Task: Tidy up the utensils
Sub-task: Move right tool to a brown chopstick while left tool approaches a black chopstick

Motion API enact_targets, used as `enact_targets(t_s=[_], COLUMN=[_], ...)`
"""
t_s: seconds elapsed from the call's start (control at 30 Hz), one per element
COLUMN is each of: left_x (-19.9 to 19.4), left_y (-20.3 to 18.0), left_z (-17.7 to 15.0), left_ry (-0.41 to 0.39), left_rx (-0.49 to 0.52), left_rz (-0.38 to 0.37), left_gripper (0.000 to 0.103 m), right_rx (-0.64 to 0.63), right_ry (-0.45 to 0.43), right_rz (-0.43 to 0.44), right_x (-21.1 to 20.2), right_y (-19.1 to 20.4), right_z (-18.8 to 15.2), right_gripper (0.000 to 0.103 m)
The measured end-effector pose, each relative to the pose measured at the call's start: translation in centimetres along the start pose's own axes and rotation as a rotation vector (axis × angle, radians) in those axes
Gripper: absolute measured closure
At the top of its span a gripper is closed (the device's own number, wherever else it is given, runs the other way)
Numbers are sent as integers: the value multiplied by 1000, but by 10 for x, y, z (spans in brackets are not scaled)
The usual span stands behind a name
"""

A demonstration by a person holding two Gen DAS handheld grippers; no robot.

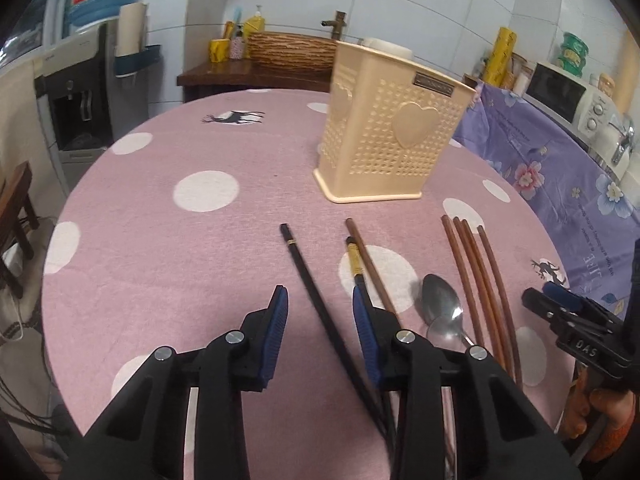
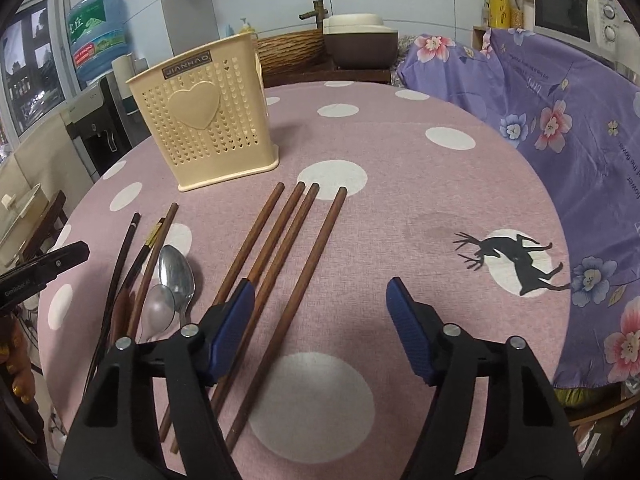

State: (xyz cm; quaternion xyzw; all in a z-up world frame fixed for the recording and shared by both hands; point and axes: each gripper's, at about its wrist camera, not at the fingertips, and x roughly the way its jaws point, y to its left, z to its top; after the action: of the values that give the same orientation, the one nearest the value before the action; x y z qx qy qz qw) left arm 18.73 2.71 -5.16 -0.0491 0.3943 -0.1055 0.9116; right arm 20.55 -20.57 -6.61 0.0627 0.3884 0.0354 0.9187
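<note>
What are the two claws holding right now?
Nothing. The left claw is open over a black chopstick, not pinching it. The right claw is open over a brown chopstick, pads apart.

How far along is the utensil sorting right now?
Done: nothing visible; the beige holder shows no utensil sticking out. In hand: nothing gripped. The left gripper straddles a black chopstick, jaws apart; the right gripper hangs open over the brown chopsticks. Left: every chopstick and both spoons lie on the table.
</note>
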Motion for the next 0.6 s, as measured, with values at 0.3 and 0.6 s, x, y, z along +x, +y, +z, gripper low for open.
enact_targets(t_s=[0.3,0.6], left_x=[24,30], left_y=[-23,-26], left_z=[4,4], left_ry=[48,64], left_rx=[85,115], left_rz=[6,31], left_gripper=[71,71], right_rx=[56,35], right_ry=[66,121], right_rz=[0,-68], right_x=[25,54], right_y=[-1,5], right_z=[19,34], right_gripper=[57,70])
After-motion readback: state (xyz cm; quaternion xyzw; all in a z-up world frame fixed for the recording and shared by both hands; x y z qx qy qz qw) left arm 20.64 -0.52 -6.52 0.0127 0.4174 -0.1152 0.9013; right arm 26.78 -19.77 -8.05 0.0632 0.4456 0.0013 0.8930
